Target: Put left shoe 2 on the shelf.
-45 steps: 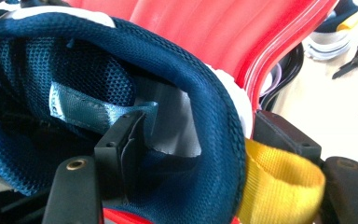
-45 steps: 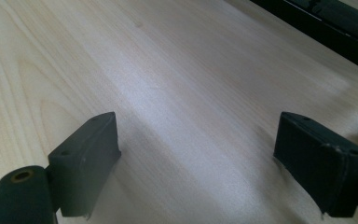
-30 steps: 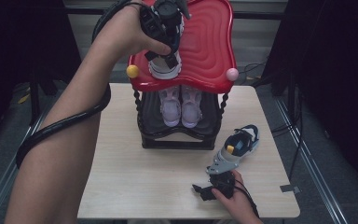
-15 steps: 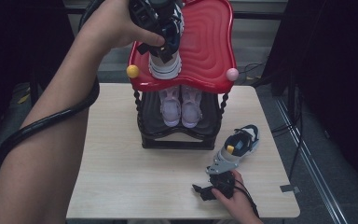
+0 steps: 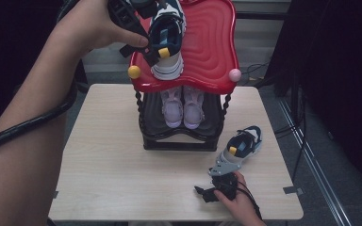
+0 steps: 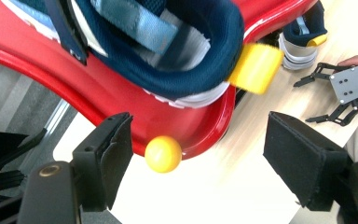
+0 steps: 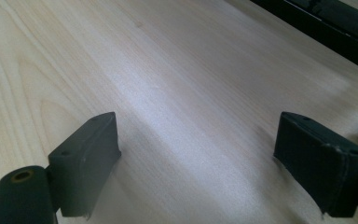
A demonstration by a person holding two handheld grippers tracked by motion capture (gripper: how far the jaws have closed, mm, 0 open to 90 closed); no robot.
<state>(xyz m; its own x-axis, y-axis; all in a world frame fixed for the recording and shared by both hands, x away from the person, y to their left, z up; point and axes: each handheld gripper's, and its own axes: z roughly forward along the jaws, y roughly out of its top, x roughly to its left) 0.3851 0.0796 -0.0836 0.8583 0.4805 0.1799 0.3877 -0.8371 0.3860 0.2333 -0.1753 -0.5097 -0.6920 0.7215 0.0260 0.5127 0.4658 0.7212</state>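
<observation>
Sneaker sits heel-out at the red top shelf edge, so we've backed our left gripper off, jaws apart and empty; right gripper waits open on the table.

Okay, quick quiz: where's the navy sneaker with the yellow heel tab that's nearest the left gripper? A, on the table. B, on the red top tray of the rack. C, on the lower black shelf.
B: the navy sneaker rests on the red top tray, in front of the left gripper, whose jaws stand open.
</observation>
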